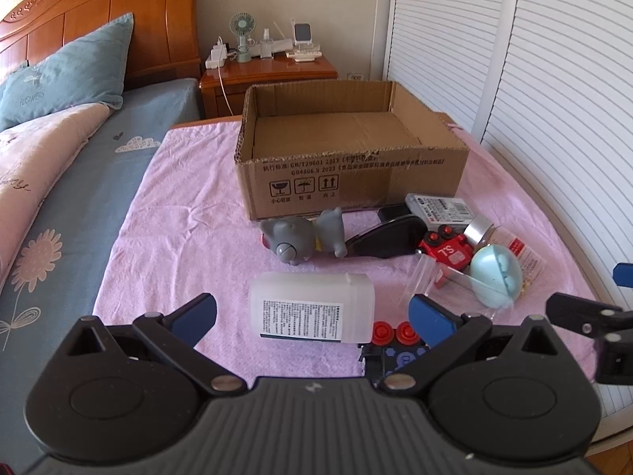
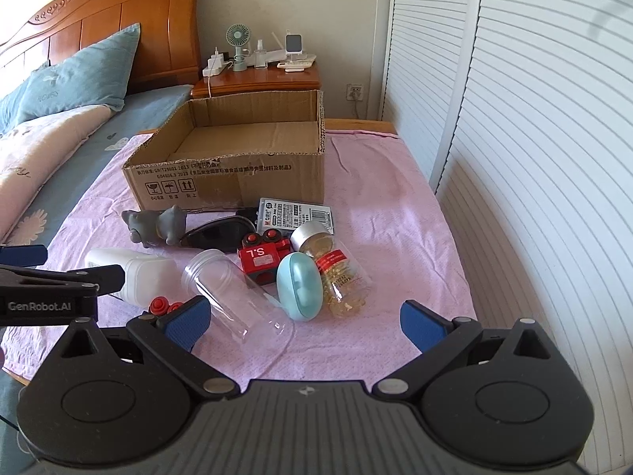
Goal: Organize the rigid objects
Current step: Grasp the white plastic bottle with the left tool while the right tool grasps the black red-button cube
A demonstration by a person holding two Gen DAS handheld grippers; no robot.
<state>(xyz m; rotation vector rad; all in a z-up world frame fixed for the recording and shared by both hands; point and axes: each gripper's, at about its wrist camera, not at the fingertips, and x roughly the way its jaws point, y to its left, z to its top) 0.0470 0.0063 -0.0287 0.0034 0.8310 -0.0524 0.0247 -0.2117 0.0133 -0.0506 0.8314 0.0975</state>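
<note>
An open, empty cardboard box (image 1: 352, 182) (image 2: 233, 186) stands on a pink cloth. In front of it lie a grey toy figure (image 1: 304, 235) (image 2: 156, 227), a white plastic bottle (image 1: 312, 306) (image 2: 134, 267), black sunglasses (image 1: 385, 237) (image 2: 215, 233), a red toy car (image 1: 445, 249) (image 2: 263, 255), a clear jar (image 2: 237, 297), a light blue case (image 1: 494, 273) (image 2: 298, 285), a pill bottle (image 2: 336, 269) and a grey packet (image 2: 294, 213). My left gripper (image 1: 312, 316) is open around the white bottle. My right gripper (image 2: 304, 322) is open just before the clear jar and blue case.
The pink cloth (image 2: 395, 237) covers a low table beside a bed (image 1: 79, 182). A slatted white wardrobe door (image 2: 534, 158) runs along the right. A wooden nightstand (image 1: 269, 75) with a fan and chargers stands behind the box. A toy with red knobs (image 1: 395, 334) lies by the left gripper.
</note>
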